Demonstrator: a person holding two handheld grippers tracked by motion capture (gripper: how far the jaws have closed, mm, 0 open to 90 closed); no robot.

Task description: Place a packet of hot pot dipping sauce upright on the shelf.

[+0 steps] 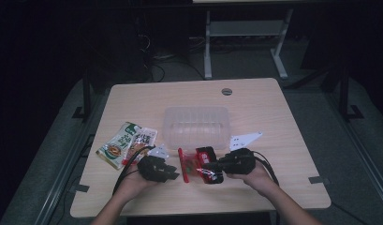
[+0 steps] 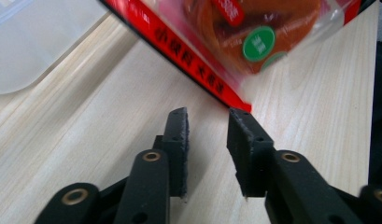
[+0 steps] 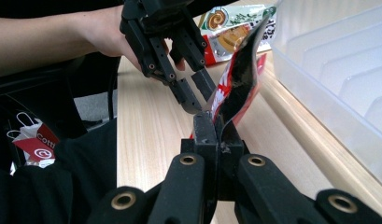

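A red and clear snack packet is lifted off the wooden table in front of the clear box. My right gripper is shut on the packet's edge and holds it upright. In the high view the right gripper sits at the packet's right side. My left gripper is open, and its jaws stand apart with nothing between them. The packet's red corner lies just beyond the left jaw tips. The left gripper also appears beside the packet in the right gripper view, and at the packet's left in the high view.
A clear plastic box stands at the table's middle, just behind the packet. Two more snack packets, a green one and an orange one, lie to its left. A round cable hole is near the far edge.
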